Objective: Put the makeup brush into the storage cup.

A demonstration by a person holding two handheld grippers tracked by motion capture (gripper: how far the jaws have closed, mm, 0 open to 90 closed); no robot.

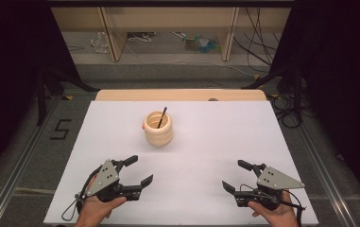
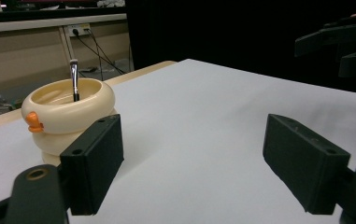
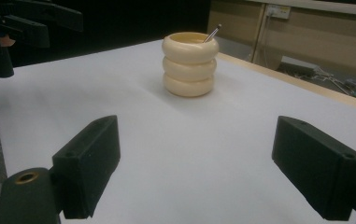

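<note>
**Two open grippers and a cup with a brush**

From the high view, a cream cup (image 1: 158,128) made of three fat rings stands on the white table (image 1: 206,151), a bit toward the far side. A thin black brush (image 1: 161,117) stands in the cup and leans toward the right. The left gripper (image 1: 137,169) is near the front edge on the left, held by a hand (image 1: 95,210). Its jaws are spread wide with nothing between them. The right gripper (image 1: 234,175) is near the front edge on the right, held by the other hand (image 1: 272,215). Its jaws are spread wide too, and they hold nothing. Both grippers are well apart from the cup.

From the left gripper view, the two black jaws stand far apart with bare table between them. The cup (image 2: 68,114) is ahead on the left, just past the left jaw. It has a small orange bump (image 2: 34,122) on its side. The brush (image 2: 74,80) stands up from inside it. The other gripper (image 2: 339,46) is far off at the top right.

From the right gripper view, the jaws are wide apart as well. The cup (image 3: 189,65) stands ahead near the middle, well away. The brush tip (image 3: 213,32) pokes out over its rim. The other gripper (image 3: 17,28) is at the top left.
</note>
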